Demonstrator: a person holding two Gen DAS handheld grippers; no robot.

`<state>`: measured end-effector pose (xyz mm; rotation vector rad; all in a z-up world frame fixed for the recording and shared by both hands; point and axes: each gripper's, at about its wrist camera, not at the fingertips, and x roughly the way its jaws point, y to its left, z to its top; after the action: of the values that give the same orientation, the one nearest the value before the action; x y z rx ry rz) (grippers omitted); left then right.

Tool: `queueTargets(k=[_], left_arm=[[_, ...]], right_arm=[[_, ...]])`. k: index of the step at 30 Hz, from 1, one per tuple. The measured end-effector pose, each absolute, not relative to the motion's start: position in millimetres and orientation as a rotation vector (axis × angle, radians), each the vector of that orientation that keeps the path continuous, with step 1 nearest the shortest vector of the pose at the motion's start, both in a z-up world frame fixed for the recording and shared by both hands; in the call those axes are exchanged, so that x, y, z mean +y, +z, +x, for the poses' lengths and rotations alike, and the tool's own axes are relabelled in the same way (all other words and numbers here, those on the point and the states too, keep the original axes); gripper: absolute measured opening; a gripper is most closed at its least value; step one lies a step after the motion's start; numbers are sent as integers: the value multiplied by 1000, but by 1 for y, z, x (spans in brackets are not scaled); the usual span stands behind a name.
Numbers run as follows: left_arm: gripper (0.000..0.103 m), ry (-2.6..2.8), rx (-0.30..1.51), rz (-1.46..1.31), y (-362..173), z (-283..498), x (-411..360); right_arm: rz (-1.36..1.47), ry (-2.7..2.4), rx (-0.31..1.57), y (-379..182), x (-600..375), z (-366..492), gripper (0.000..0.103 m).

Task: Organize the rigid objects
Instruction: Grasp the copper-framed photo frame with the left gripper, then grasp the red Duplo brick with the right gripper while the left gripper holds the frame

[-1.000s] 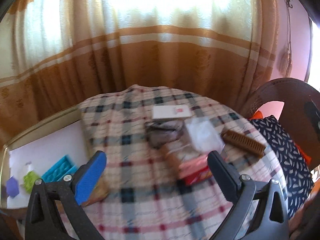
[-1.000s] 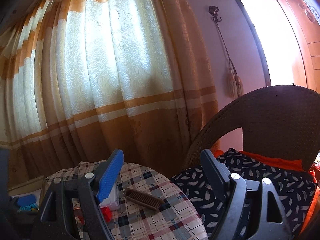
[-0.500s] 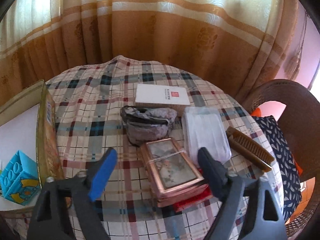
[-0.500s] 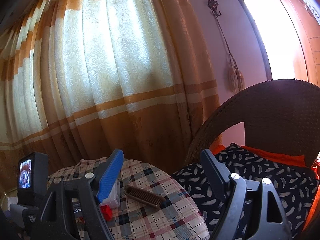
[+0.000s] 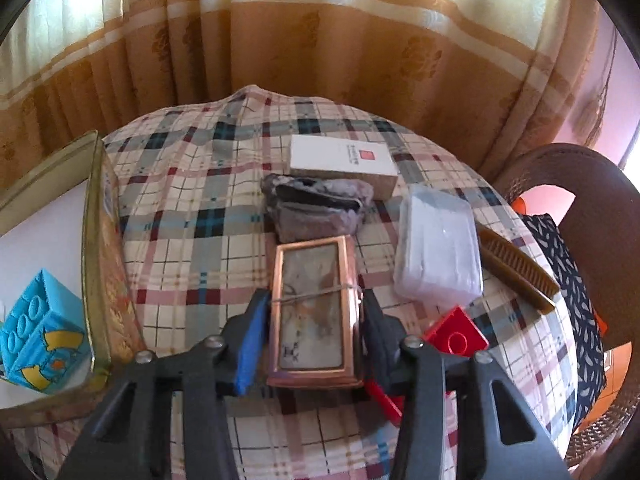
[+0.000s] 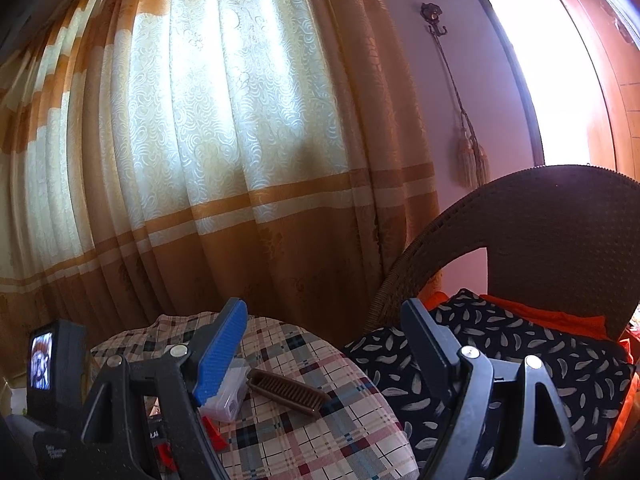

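In the left wrist view my left gripper [image 5: 314,322] is shut on a copper-framed flat box [image 5: 311,308] with a rubber band, its fingers pressing both long sides on the plaid tablecloth [image 5: 192,216]. Around it lie a grey pouch [image 5: 316,208], a white box [image 5: 344,160], a clear plastic case [image 5: 438,248], a brown comb [image 5: 516,276] and a red brick [image 5: 456,338]. My right gripper [image 6: 324,344] is open and empty, held above the table's right edge, with the comb [image 6: 286,390] and clear case [image 6: 224,394] below it.
A gold-rimmed tray [image 5: 96,264] at the left holds a blue block [image 5: 38,344]. A wicker chair [image 6: 520,232] with a patterned cushion [image 6: 500,344] stands right of the table. Curtains [image 6: 240,140] hang behind. The left gripper's camera body [image 6: 52,364] shows at the left.
My left gripper has dropped toward the table, moved in over the copper-framed box and closed from wide open onto its sides. The right gripper has stayed nearly still and open.
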<state>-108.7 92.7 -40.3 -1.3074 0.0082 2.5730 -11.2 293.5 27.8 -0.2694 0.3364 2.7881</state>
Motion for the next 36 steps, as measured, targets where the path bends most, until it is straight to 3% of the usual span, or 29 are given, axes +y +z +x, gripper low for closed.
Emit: queueTargets(k=[5, 13, 18, 24, 30, 36], left_arm=[[45, 2591, 101, -1234, -44, -102, 97], [45, 2615, -9, -1120, -24, -70, 77], [45, 2695, 34, -1019, -2, -40, 55], [45, 2781, 65, -923, 18, -21, 26], [45, 2828, 74, -904, 23, -16, 2], [45, 2850, 39, -928, 20, -19, -11]], right_arm=[[-282, 2787, 335, 27, 294, -13, 81], [-328, 2798, 319, 26, 292, -19, 81], [-399, 2873, 289, 25, 283, -26, 81], [-667, 3093, 177, 17, 245, -43, 81], [-1175, 3169, 51, -11, 214, -77, 81], [-1387, 3113, 4, -25, 207, -99, 81]])
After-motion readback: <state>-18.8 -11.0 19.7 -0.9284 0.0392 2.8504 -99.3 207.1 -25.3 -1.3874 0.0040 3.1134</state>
